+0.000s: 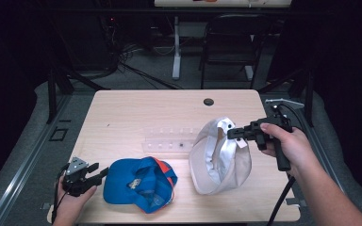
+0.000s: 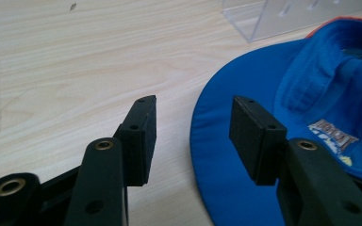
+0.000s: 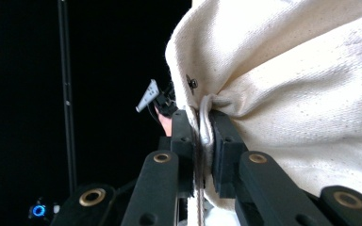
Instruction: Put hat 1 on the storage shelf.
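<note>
- Tabletop [image 1: 136, 113]: light wood-grain surface with a small dark round grommet [image 1: 209, 101] near its far edge.
- Right gripper [image 1: 232, 133]: held in the person's right hand [image 1: 287, 143] above the right half of the tabletop, pointing toward the left.
- Right jaws: pressed together on a fold of the cream cap [image 1: 219, 160]. In the right gripper view the fabric [image 3: 287, 94] bunches where the two black jaws pinch it (a small dark rivet or eyelet sits just above the pinch point).
- Cream cap position: it hangs from the pinched edge with its opening facing the camera in the high view; its lower part lies at or close to the tabletop (contact cannot be confirmed).
- Left gripper [image 1: 95, 172]: held in the person's left hand [image 1: 73, 200] at the near left corner of the tabletop, pointing right toward the blue cap [image 1: 139, 183].
- Left jaws: spread apart, holding nothing. In the left gripper view the blue cap's brim [image 2: 226, 155] lies between and beyond the jaw tips; the right-hand jaw stands over the brim, the other over bare wood.
- Blue cap position: resting on the tabletop at near centre, left of the cream cap, inside facing up, with an orange edge at its far side and a printed label [image 2: 334, 136] inside.
- Clear plastic rack [image 1: 169, 140]: lies on the tabletop beyond the blue cap, just left of the cream cap.
- Background: a dark folding chair [image 1: 231, 42] stands on the floor beyond the tabletop.
</note>
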{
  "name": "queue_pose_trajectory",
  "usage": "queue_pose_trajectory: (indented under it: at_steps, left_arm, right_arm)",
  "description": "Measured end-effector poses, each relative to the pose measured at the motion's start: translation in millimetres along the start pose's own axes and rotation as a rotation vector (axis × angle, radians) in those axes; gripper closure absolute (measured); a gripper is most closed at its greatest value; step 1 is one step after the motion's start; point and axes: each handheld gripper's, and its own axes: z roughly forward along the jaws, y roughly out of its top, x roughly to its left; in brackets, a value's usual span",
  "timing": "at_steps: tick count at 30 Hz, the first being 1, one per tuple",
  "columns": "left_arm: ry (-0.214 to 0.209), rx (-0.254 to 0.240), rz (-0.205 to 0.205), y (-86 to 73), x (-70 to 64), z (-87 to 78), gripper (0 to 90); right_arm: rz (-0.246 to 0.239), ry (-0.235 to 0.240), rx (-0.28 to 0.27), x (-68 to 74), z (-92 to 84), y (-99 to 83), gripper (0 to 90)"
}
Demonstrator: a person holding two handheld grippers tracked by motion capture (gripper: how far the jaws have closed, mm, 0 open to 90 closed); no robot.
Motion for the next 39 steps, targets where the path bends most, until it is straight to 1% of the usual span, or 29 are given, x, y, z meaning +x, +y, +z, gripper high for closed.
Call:
queue_pose_trajectory:
  at_steps: [1,2,4,6,7,8,9,10,11,13,14,17,18,19,20,21,22,24,27,29,31,32,33,34,36,39]
  left_arm:
    - [-0.008,0.007,0.006,1.0,-0.8,-1.1,51.8]
    - [-0.011,-0.008,0.005,1.0,-2.2,-0.5,51.6]
    - [-0.011,0.002,0.011,2.1,-4.1,-1.7,51.1]
    - [-0.015,0.001,0.014,2.5,-5.0,-1.5,50.6]
    - [-0.012,-0.015,0.011,2.0,-5.8,-0.2,50.6]
    - [-0.013,-0.009,0.012,2.3,-6.1,-0.4,50.6]
    - [-0.015,-0.013,0.01,2.2,-6.3,0.2,50.6]
    - [-0.024,-0.011,0.01,2.6,-6.0,0.3,50.7]
    - [-0.024,-0.011,0.01,2.6,-6.0,0.3,50.9]
    - [-0.047,-0.008,0.004,3.4,-6.4,0.0,51.9]
    - [-0.048,0.002,0.007,3.9,-6.7,-1.0,52.3]
    - [-0.049,0.002,0.004,3.9,-7.4,-1.4,53.2]
    - [-0.049,0.001,0.006,3.6,-7.2,-1.4,53.5]
    - [-0.046,-0.01,0.001,2.5,-7.5,-0.5,53.5]
    - [-0.046,-0.006,0.0,2.0,-7.0,-0.6,53.5]
    - [-0.047,0.008,0.001,1.7,-6.2,-1.0,53.4]
    - [-0.043,-0.006,-0.002,0.3,-5.9,0.7,53.1]
    - [-0.04,0.009,-0.007,-0.8,-5.0,1.4,52.7]
    - [-0.042,0.015,-0.006,-1.4,-4.4,1.8,52.5]
    - [-0.045,0.012,-0.007,-1.6,-4.9,2.2,52.5]
    - [-0.047,0.013,-0.004,-1.4,-5.7,2.6,52.4]
    - [-0.049,0.002,-0.009,-1.6,-6.6,3.4,52.5]
    - [-0.051,0.002,-0.007,-1.3,-7.1,3.4,52.5]
    - [-0.053,0.009,-0.005,-0.5,-7.7,2.9,52.5]
    - [-0.056,-0.007,-0.003,0.9,-9.3,3.2,52.6]
    - [-0.068,-0.005,0.005,5.9,-13.0,1.0,52.6]
  right_arm:
    - [0.0,0.007,-0.002,0.5,1.1,1.5,81.9]
    - [0.002,0.01,-0.007,1.3,2.4,2.8,81.9]
    - [0.001,0.02,-0.012,3.4,4.6,5.8,81.9]
    - [0.003,0.028,-0.022,6.5,7.1,8.3,81.9]
    - [-0.002,0.034,-0.022,7.6,8.0,9.7,81.9]
    - [-0.005,0.04,-0.023,8.9,9.0,11.0,81.9]
    - [-0.008,0.049,-0.025,10.4,10.2,12.2,81.9]
    - [-0.009,0.056,-0.03,11.8,11.6,13.3,81.9]
    - [-0.01,0.063,-0.027,13.2,12.5,14.5,81.9]
    - [-0.013,0.076,-0.035,16.0,15.2,16.5,81.9]
    - [-0.009,0.079,-0.035,17.4,16.2,17.6,81.9]
    - [-0.006,0.088,-0.05,20.8,20.2,21.2,81.9]
    - [-0.013,0.091,-0.051,21.5,21.2,22.6,81.9]
    - [-0.014,0.096,-0.053,22.8,22.5,23.9,81.9]
    - [-0.008,0.1,-0.058,24.7,24.0,25.2,81.9]
    - [-0.014,0.104,-0.057,25.8,24.9,27.1,81.9]
    - [-0.016,0.108,-0.064,27.5,26.3,28.9,81.9]
    - [-0.02,0.12,-0.067,31.1,28.9,32.8,81.9]
    - [-0.02,0.125,-0.082,34.3,31.7,36.5,81.8]
    - [-0.014,0.131,-0.098,37.1,34.5,42.5,81.9]
    - [-0.013,0.137,-0.102,38.1,36.2,46.3,81.9]
    - [-0.013,0.141,-0.115,38.6,37.9,48.2,81.9]
    - [-0.008,0.143,-0.12,39.6,39.0,50.0,81.9]
    - [-0.009,0.144,-0.121,40.2,40.2,52.0,81.9]
    - [0.0,0.146,-0.133,41.8,43.6,55.6,81.9]
    - [0.003,0.151,-0.148,43.3,50.3,61.8,81.9]
